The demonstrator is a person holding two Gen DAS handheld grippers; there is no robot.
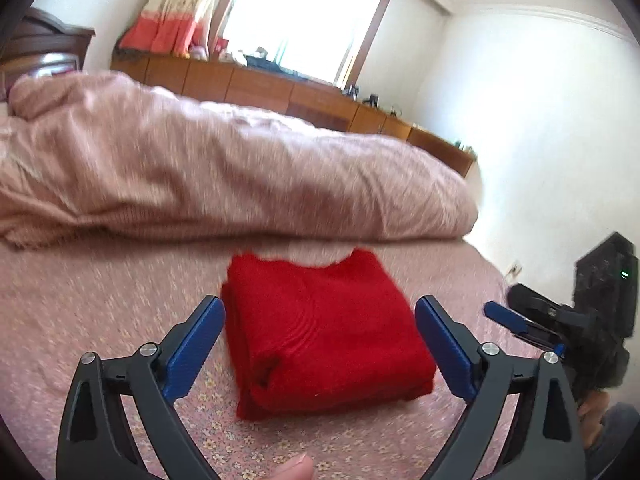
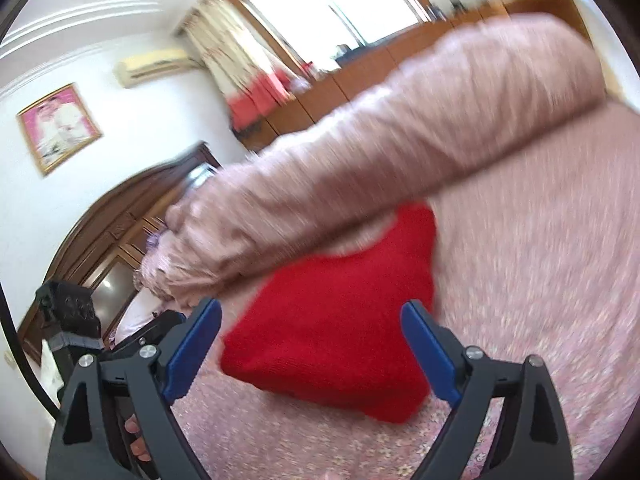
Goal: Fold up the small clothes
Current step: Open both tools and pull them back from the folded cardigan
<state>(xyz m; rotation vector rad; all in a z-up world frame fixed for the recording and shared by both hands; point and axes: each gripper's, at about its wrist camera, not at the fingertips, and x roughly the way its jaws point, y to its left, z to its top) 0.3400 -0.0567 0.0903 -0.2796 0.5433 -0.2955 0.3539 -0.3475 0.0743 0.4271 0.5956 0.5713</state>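
A red knitted garment (image 1: 324, 332) lies folded into a thick rectangle on the pink flowered bedsheet (image 1: 100, 312). My left gripper (image 1: 320, 320) is open and empty, its blue pads on either side of the garment and a little above it. The right gripper (image 1: 504, 318) shows in the left wrist view to the right of the garment. In the right wrist view, my right gripper (image 2: 312, 324) is open and empty just in front of the red garment (image 2: 340, 328), which lies on the bedsheet (image 2: 540, 280). Both views are motion-blurred.
A rolled pink duvet (image 1: 220, 172) lies across the bed right behind the garment; it also shows in the right wrist view (image 2: 400, 152). A dark wooden headboard (image 2: 112, 232) and a low wooden cabinet (image 1: 280, 88) under a window stand beyond.
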